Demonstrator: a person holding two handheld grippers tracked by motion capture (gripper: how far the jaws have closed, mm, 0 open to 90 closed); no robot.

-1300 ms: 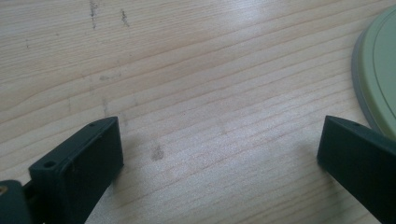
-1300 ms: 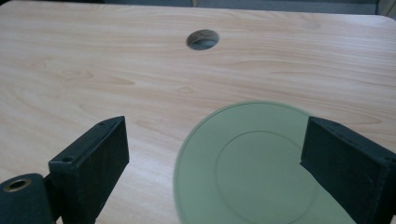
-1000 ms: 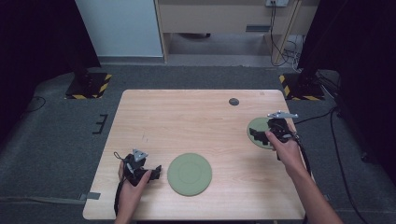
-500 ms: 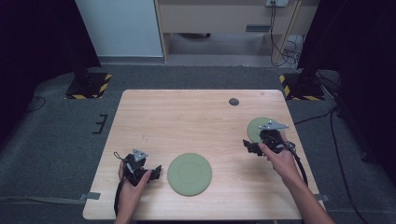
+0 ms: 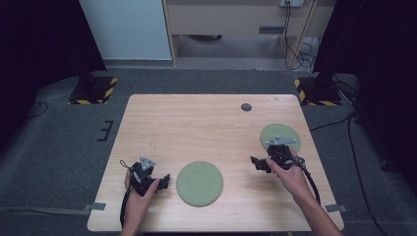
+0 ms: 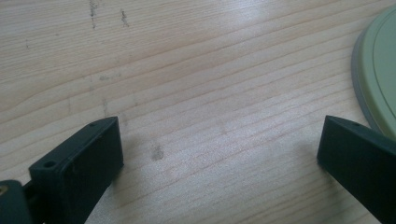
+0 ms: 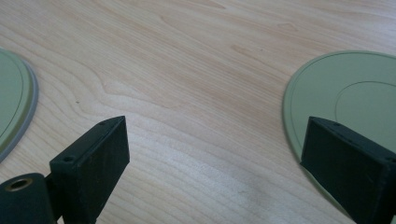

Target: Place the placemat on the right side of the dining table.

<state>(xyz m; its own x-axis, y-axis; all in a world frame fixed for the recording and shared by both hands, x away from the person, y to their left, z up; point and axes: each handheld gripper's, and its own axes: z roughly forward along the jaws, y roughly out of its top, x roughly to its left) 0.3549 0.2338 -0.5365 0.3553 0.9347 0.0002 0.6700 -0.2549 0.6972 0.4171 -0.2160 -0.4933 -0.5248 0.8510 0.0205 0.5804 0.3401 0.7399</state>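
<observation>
On the wooden worktop (image 5: 196,132) lie two green plates. The big plate (image 5: 199,183) sits near the front edge, just right of the left gripper (image 5: 164,180). The small plate (image 5: 280,135) lies at the right side, just behind the right gripper (image 5: 256,163), whose grey top plate overlaps its near rim in the high view.

The left gripper rests low on the wood with its fingers (image 6: 79,168) spread wide and holding nothing; the left gripper view shows bare wood between them and the big plate's rim (image 6: 378,70) at the right edge, close to the right finger. The right gripper's fingers (image 7: 93,163) are also wide apart and empty, with bare wood between them. In the right gripper view a plate edge shows on each side.

A small dark disc (image 5: 246,107) lies near the far edge, well apart from both grippers.
</observation>
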